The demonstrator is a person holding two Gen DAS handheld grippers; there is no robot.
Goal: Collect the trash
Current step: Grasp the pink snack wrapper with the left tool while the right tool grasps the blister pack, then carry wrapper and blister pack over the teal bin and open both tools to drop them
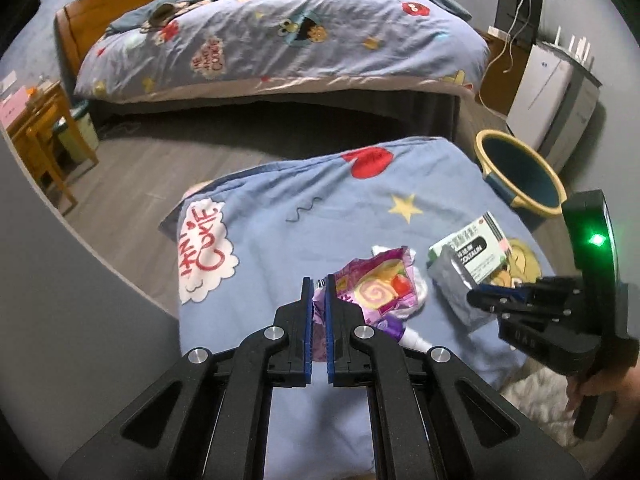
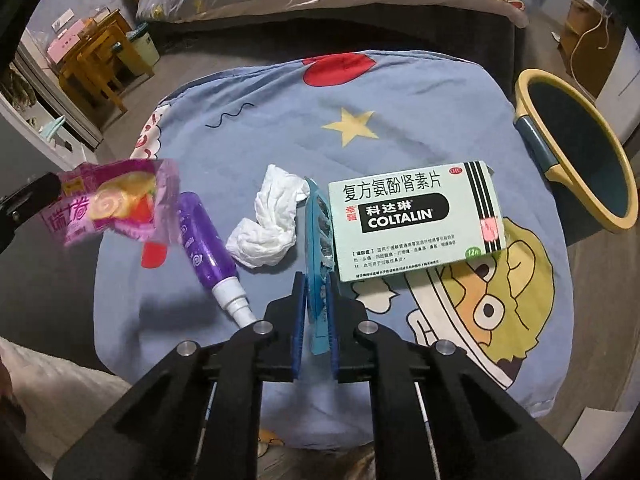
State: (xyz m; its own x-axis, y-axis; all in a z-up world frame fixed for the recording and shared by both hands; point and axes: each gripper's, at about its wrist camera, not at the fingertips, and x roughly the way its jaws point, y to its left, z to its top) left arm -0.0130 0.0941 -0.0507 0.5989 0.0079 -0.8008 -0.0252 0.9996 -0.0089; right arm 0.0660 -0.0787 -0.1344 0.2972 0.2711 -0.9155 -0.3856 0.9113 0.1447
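My left gripper is shut on a pink snack wrapper and holds it above the blue quilt; the wrapper also shows in the right wrist view. My right gripper is shut on a blue blister pack, which looks silver in the left wrist view. A green Coltalin medicine box lies beside it. A crumpled white tissue and a purple spray bottle lie on the quilt. A yellow-rimmed blue bin stands at the right.
The quilt covers a low surface. A large bed stands behind across grey floor. Wooden chairs and a small lidded bin are at the left. A white appliance stands at the right wall.
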